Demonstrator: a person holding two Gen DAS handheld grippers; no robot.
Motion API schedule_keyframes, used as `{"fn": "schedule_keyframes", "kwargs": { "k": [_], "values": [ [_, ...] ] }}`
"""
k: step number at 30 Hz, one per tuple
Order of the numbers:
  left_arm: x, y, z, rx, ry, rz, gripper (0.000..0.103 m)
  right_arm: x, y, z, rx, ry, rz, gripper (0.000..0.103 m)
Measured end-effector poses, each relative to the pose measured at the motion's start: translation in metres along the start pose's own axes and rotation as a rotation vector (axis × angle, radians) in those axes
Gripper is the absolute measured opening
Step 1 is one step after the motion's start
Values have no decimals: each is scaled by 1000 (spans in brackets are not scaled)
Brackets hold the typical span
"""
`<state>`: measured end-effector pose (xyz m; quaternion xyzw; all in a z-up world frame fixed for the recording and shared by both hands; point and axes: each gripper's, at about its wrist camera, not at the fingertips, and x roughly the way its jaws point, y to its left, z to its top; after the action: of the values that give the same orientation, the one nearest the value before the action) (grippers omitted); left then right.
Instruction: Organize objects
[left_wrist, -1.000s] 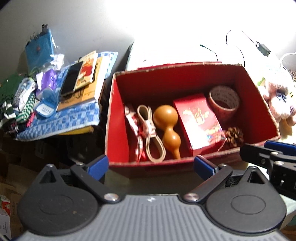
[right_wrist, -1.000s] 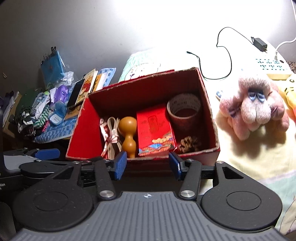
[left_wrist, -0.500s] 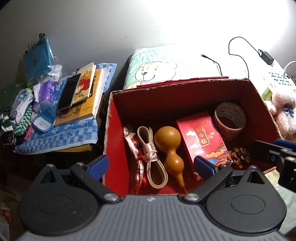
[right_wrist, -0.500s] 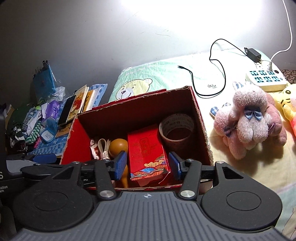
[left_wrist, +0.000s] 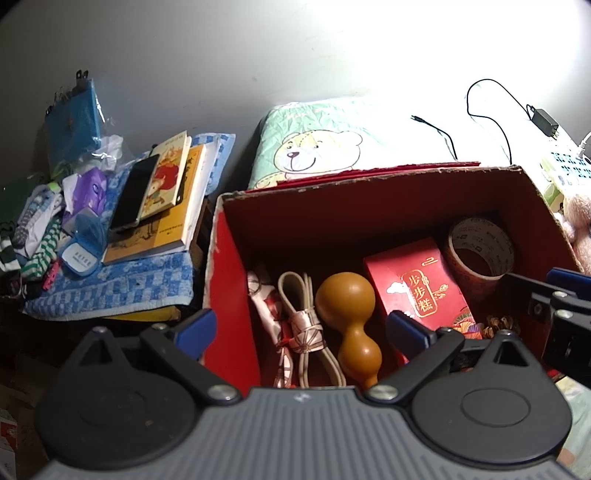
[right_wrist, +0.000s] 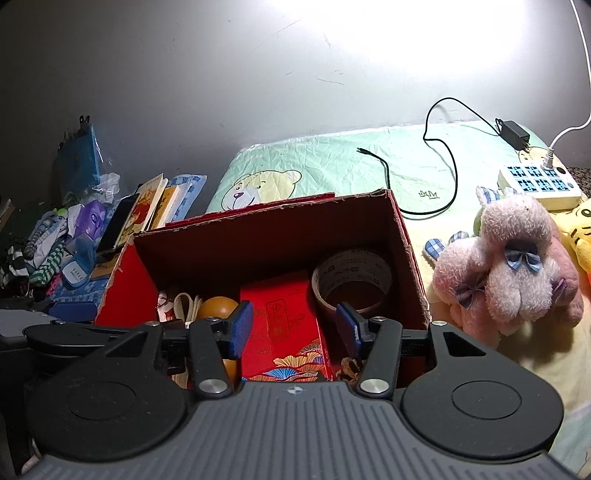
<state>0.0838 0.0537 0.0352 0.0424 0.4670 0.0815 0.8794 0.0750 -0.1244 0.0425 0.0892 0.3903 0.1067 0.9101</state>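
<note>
Both hand-held grippers hover wide and empty; right hand-held gripper (right_wrist: 291, 326) should straddle the red packet (right_wrist: 286, 325) ahead squarely.

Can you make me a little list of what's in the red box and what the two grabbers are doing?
container: red cardboard box, open on top
inside, left to right: patterned cloth strip, coiled beige cord, orange-brown gourd, red gift packet with gold writing, brown tape roll, small pinecone
left gripper: open, empty, over the box
right gripper: open, empty, either side of the red packet
beside box: pink plush toy
</note>
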Motion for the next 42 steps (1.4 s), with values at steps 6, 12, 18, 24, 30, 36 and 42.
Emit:
{"fn": "schedule_keyframes", "kwargs": {
  "k": [6, 12, 18, 24, 30, 36, 42],
  "values": [
    [10, -4, -2, 8, -2, 4, 99, 8, -4, -4, 10, -21, 11, 53],
    [15, -8, 1, 13, -6, 7, 99, 12, -6, -6, 5, -41, 23, 53],
    [17, -10, 1, 14, -16, 19, 99, 17, -14, -8, 32, -59, 7, 53],
    [19, -9, 3, -14, -15, 7, 99, 17, -13, -9, 9, -97, -3, 53],
    [19, -10, 3, -22, -17, 17, 99, 18, -12, -10, -8, -109, -8, 53],
    [19, -9, 2, -34, -16, 19, 99, 18, -11, -11, -26, -112, -5, 53],
    [20, -9, 1, -36, -17, 8, 99, 16, -11, -13, -25, -118, -5, 53]
  ]
}}
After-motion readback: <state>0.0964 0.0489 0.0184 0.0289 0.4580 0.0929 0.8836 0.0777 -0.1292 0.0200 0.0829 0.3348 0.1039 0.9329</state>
